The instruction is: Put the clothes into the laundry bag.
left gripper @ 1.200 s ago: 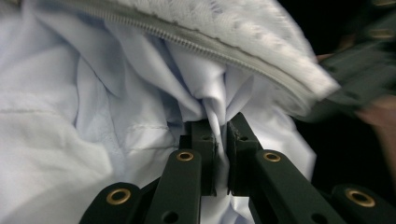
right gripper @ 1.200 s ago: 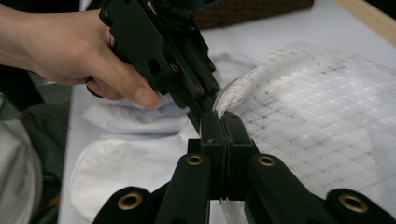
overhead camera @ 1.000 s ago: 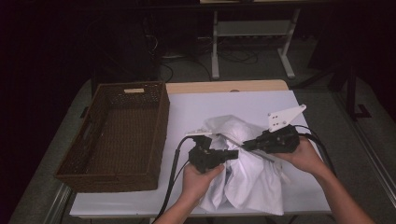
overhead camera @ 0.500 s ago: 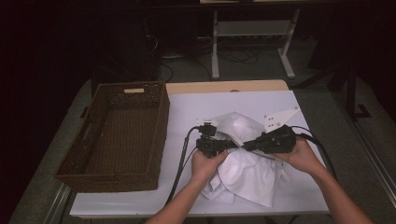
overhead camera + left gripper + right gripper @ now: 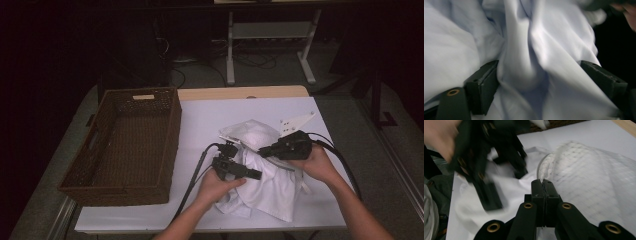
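Lying crumpled on white-covered table (image 5: 210, 120) beside brown wicker basket (image 5: 130, 145), dark room behind: white cloth garment (image 5: 270, 185). Left gripper (image 5: 539, 75) jaws just opened, fabric between; right gripper (image 5: 544, 187) pinching white mesh bag (image 5: 586, 177).

In the right gripper view the left gripper (image 5: 486, 170) is smeared by motion blur and cut off at the top edge, while the white garment (image 5: 529, 50) runs past every edge of the left gripper view, its outline unreadable.

left tool (image 5: 254, 174): black, brass-ringed screws | right tool (image 5: 261, 150): black, grey plate | black cables | forearms bare
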`<control>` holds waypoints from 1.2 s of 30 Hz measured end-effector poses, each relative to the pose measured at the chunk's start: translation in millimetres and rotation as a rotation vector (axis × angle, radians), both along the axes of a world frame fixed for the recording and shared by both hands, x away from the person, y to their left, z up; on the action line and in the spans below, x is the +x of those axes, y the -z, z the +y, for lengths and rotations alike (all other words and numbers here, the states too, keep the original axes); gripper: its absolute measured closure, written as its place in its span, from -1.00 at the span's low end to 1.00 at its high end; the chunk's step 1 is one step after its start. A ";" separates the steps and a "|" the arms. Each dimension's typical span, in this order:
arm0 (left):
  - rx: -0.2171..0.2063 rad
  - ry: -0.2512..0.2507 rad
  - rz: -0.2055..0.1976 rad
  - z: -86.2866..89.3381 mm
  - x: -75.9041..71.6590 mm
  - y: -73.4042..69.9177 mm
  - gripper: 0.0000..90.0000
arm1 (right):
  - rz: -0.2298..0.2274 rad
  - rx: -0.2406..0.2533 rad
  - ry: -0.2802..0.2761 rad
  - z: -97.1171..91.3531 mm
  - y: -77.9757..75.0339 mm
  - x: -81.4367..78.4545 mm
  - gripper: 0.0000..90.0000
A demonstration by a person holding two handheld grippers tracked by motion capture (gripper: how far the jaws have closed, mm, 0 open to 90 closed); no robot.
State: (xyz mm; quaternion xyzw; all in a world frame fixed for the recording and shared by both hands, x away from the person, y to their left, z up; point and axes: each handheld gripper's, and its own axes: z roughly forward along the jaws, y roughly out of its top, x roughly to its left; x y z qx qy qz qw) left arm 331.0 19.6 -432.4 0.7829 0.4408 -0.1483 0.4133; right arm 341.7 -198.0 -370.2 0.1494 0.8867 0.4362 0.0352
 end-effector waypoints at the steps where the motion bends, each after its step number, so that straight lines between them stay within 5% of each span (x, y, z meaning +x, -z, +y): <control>1: 0.001 -0.027 -0.021 -2.2 1.2 1.0 -0.52 | 0.001 0.005 -0.004 2.1 0.8 0.1 0.97; 3: 0.018 -0.058 -0.070 -3.5 2.8 2.0 -0.04 | -0.006 0.006 -0.013 5.4 1.3 0.3 0.96; 5: -0.013 -0.060 -0.095 -0.2 4.7 2.8 0.64 | -0.007 0.006 -0.016 6.3 0.6 0.7 0.97; 8: -0.079 -0.059 -0.128 10.8 -0.6 -6.1 0.87 | -0.021 0.013 -0.015 0.7 -3.5 -2.3 0.97; 13: -0.277 -0.017 -0.177 41.5 -47.2 -35.7 0.89 | -0.043 0.109 -0.092 -5.3 -20.8 -23.8 0.97; 16: -0.282 -0.017 -0.213 47.1 -67.1 -46.1 0.89 | -0.056 0.095 -0.125 0.2 -25.9 -32.6 0.97; 21: -0.267 -0.104 -0.175 34.2 -34.0 -25.8 0.90 | -0.043 0.039 -0.124 10.1 -15.3 -29.5 0.96; 23: -0.290 -0.154 -0.130 26.9 -15.8 -13.9 0.90 | -0.020 0.042 -0.129 8.7 -13.0 -28.6 0.97; 29: -0.196 -0.241 -0.137 11.0 14.2 3.6 0.89 | -0.006 0.039 -0.091 -2.5 -9.3 -23.9 0.97; 33: -0.173 -0.182 -0.116 21.5 15.5 -6.5 0.68 | -0.006 0.010 -0.034 -10.4 -4.0 -17.8 0.97; 36: -0.091 -0.106 -0.152 36.1 5.6 -23.7 0.22 | 0.002 0.004 -0.002 -15.5 -0.2 -15.0 0.97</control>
